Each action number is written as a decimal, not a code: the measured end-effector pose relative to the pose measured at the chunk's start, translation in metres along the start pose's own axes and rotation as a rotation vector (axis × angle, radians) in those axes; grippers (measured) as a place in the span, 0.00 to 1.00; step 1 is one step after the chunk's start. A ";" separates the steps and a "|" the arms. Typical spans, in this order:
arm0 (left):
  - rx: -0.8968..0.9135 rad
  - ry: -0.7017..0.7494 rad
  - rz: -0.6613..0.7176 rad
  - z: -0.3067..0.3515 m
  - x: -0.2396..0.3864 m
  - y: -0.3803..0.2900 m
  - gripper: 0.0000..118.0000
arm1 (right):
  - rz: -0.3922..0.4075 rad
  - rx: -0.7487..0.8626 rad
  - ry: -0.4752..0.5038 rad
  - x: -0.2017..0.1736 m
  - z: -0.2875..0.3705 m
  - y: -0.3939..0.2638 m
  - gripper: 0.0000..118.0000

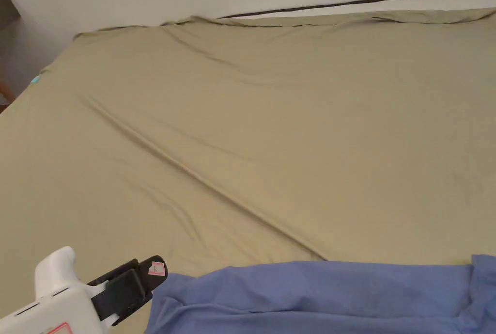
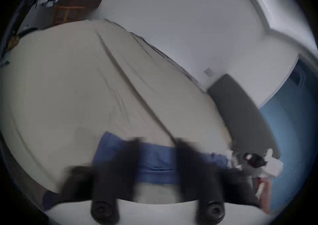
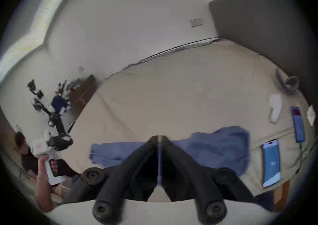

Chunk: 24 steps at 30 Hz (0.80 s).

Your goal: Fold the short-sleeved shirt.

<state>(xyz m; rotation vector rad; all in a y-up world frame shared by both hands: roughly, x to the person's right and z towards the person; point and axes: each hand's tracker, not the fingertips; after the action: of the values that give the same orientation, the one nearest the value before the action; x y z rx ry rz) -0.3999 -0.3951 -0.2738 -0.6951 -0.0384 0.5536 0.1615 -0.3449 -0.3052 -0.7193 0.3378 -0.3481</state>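
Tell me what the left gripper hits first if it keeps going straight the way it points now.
Most likely the blue shirt: in its own view the left gripper is open with the shirt straight ahead between the jaws, the bed sheet beyond. The view is blurred, so depth is uncertain.

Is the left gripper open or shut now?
Open. In the left gripper view, the left gripper shows its two dark jaws standing apart, with the blue shirt visible between them.
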 end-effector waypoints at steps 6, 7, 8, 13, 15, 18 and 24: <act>-0.124 -0.235 0.134 -0.011 0.001 -0.010 0.00 | 0.043 -0.091 0.171 -0.036 -0.015 -0.011 0.03; -0.184 -0.328 0.159 -0.020 -0.011 -0.007 0.00 | 0.040 -0.100 0.193 -0.036 -0.014 -0.010 0.03; -0.245 -0.421 0.201 -0.030 -0.025 -0.004 0.00 | 0.043 -0.106 0.203 -0.034 -0.013 -0.009 0.03; -0.466 -0.442 0.275 -0.077 -0.104 0.010 1.00 | 0.068 -0.128 0.209 -0.031 -0.006 -0.010 0.03; -0.512 -0.416 0.186 -0.082 -0.120 0.010 1.00 | 0.061 -0.140 0.222 -0.029 -0.004 -0.012 0.03; -0.556 -0.397 0.172 -0.118 -0.153 0.010 1.00 | 0.044 -0.139 0.223 -0.027 -0.003 -0.015 0.03; -0.455 -0.537 0.303 -0.141 -0.135 0.000 1.00 | 0.025 -0.170 0.281 -0.030 -0.007 -0.018 0.03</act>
<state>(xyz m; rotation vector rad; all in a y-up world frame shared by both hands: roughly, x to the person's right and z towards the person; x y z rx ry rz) -0.4847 -0.5462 -0.3628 -0.9841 -0.5828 1.0305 0.1283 -0.3492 -0.2924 -0.8334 0.6476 -0.4014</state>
